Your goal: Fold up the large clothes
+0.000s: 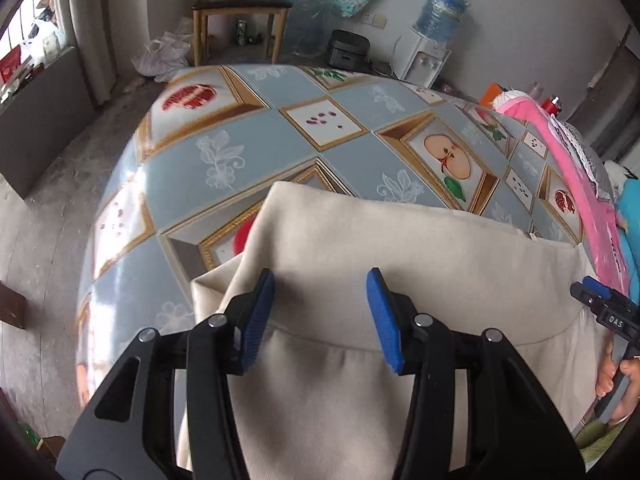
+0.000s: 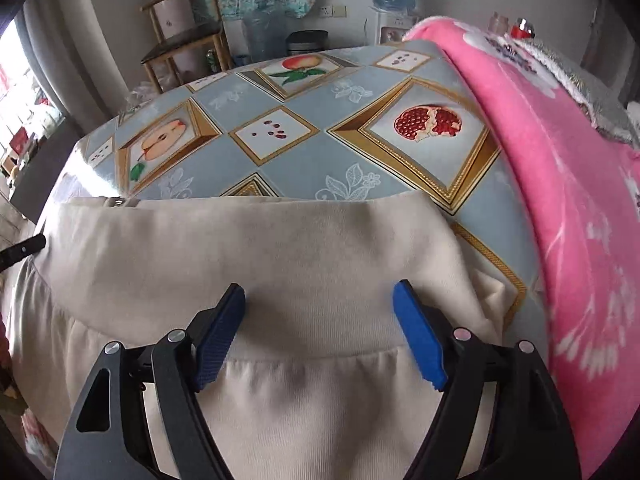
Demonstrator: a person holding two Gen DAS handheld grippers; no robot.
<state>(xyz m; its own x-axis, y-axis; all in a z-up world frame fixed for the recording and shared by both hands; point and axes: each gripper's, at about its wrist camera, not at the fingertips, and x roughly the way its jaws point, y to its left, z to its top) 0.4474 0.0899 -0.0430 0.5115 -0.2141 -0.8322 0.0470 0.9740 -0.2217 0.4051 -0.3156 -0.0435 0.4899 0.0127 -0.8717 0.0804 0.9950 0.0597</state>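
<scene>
A cream garment (image 1: 400, 248) lies folded on the near part of the table, with its ribbed band (image 2: 248, 248) turned toward the far side. My left gripper (image 1: 321, 276) hovers over the garment's left part, jaws open and no cloth pinched between the blue pads (image 1: 258, 320). Over the garment's right part, my right gripper (image 2: 320, 290) stands wide open, with nothing between its pads (image 2: 420, 336). In the left wrist view the right gripper (image 1: 600, 300) shows at the right edge, held by a hand (image 1: 624, 380).
The table wears a grey-blue fruit-print cloth (image 2: 280, 168). A pink blanket (image 2: 560, 200) lies heaped along its right side. Beyond the table stand a wooden chair (image 1: 240, 4), a water dispenser (image 1: 428, 56) and a dark bin (image 1: 348, 50). The table's left edge drops to bare floor (image 1: 52, 208).
</scene>
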